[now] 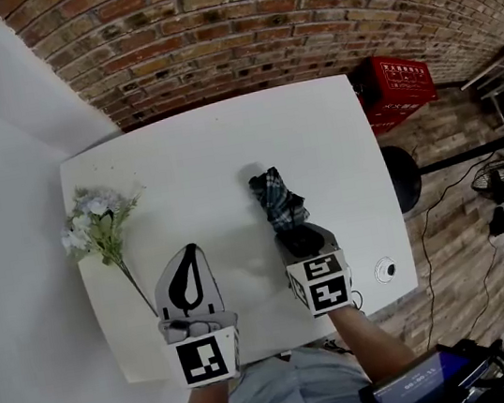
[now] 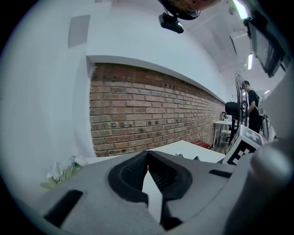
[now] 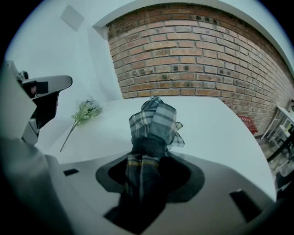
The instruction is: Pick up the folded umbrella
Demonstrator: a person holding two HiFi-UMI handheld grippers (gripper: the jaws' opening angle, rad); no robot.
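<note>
While the right gripper (image 1: 299, 236) clamps the dark plaid folded umbrella (image 1: 278, 199) over the white rectangular table (image 1: 318, 138), the left gripper (image 1: 187, 253) hovers alongside, its jaws together and empty. A red-brick wall (image 1: 280, 20) and a red plastic crate (image 1: 397, 87) stand beyond the table.

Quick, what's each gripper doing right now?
Left gripper: closed, nothing in it.
Right gripper: closed on the folded umbrella.

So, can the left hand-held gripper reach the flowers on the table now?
Probably yes. The flowers lie close to the left hand-held gripper, with only table surface between them. Its jaws are shut, so they would need to open first.
</note>
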